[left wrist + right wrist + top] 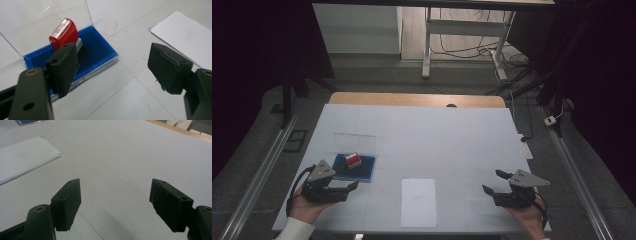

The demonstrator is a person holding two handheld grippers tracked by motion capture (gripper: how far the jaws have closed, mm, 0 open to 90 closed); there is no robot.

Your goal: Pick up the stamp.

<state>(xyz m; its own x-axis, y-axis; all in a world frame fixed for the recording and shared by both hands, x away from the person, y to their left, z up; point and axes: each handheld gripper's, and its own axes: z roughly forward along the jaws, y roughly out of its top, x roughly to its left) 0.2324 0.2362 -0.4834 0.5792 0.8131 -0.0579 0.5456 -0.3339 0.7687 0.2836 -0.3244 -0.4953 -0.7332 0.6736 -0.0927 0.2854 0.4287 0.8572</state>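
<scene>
Stamp point(63, 31) rested in the open ink pad point(100, 50) at left; both grippers gaped empty, paper point(418, 202) apparently unstamped, grasp pending.

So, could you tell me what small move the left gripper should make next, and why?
Probably ease the left gripper forward so its open jaws straddle the red stamp. The stamp stands on the blue ink pad with the clear lid open, just beyond one jaw and ungripped. The paper lies bare, and the right gripper is open, far off.
</scene>
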